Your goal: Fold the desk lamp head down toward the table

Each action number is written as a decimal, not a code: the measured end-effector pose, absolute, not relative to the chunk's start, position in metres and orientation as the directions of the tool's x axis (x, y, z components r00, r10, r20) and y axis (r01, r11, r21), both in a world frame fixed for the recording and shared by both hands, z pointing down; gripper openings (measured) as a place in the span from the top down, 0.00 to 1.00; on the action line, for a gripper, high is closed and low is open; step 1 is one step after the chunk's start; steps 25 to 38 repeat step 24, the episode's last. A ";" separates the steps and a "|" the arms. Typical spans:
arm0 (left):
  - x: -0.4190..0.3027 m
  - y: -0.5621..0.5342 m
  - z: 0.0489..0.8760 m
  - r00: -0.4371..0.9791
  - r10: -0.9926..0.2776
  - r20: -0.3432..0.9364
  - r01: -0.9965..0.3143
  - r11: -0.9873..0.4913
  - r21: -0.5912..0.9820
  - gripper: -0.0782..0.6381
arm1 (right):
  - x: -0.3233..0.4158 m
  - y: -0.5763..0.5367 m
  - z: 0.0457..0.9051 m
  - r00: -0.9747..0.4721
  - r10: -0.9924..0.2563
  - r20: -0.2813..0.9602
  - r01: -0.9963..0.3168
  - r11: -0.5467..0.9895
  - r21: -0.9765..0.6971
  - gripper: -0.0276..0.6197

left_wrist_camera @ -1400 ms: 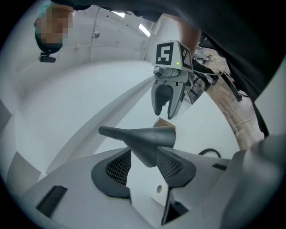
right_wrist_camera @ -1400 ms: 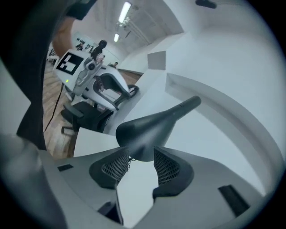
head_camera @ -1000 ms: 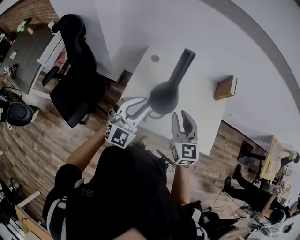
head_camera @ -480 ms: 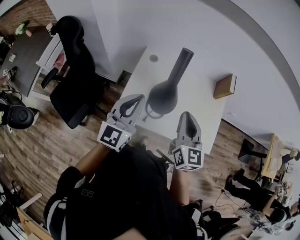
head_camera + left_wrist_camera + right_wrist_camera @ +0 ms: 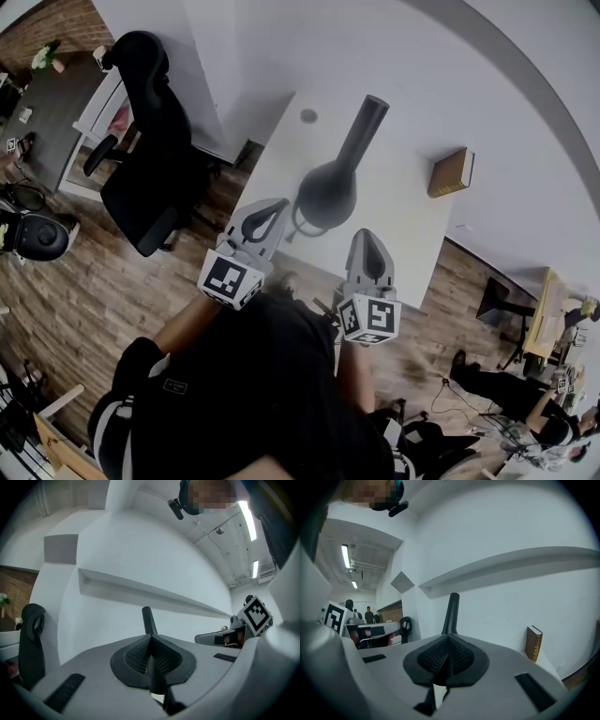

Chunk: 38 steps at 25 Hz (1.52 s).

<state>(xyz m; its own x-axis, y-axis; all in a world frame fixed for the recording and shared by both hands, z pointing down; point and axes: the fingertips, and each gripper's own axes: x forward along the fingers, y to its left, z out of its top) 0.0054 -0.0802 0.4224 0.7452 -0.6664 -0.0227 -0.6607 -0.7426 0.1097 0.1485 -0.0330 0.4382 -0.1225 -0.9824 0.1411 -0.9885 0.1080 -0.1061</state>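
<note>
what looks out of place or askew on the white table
Nothing stands out. The desk lamp stands upright on the white table, its head not yet folded down, and the book stands upright by the wall. No spill or damage shows.

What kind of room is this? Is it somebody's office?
Most likely an office. A white desk stands against the wall with a black desk lamp and a book on it, and a black swivel chair stands beside it.
</note>
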 end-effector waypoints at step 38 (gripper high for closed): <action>0.006 -0.075 0.425 0.740 -0.672 -0.009 -0.668 -0.737 0.102 0.86 | 0.147 -0.029 0.442 -0.123 -0.980 0.157 -0.991 0.113 -0.071 0.94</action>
